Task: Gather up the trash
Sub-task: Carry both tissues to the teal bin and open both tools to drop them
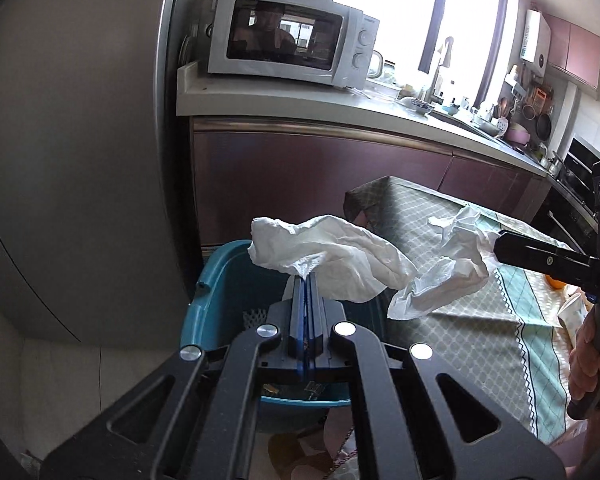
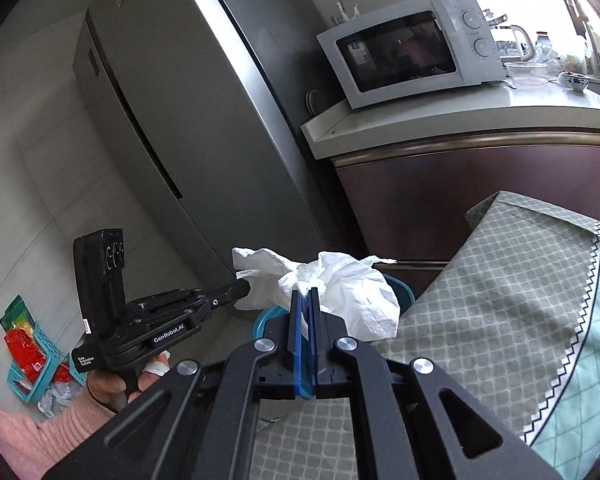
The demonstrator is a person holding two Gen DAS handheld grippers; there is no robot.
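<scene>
White tissue [image 1: 340,254] is pinched in the closed left hand-held gripper [image 1: 306,276] over the teal bin [image 1: 204,304]; another tissue [image 2: 340,280] is clamped by the right hand-held gripper [image 2: 306,292] near the desk [image 2: 500,280] corner. Each should be released only once fully above the bin's opening.

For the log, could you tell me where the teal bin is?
In the left wrist view, the teal bin sits on the floor, lower centre, between fridge and table.

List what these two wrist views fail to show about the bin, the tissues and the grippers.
- Teal bin: in the left wrist view, the left gripper and its tissue cover most of the inside, so how full it is cannot be told.
- Right gripper: in its own view, its tissue hides most of the bin's rim.
- Microwave dials: markings too small.
</scene>
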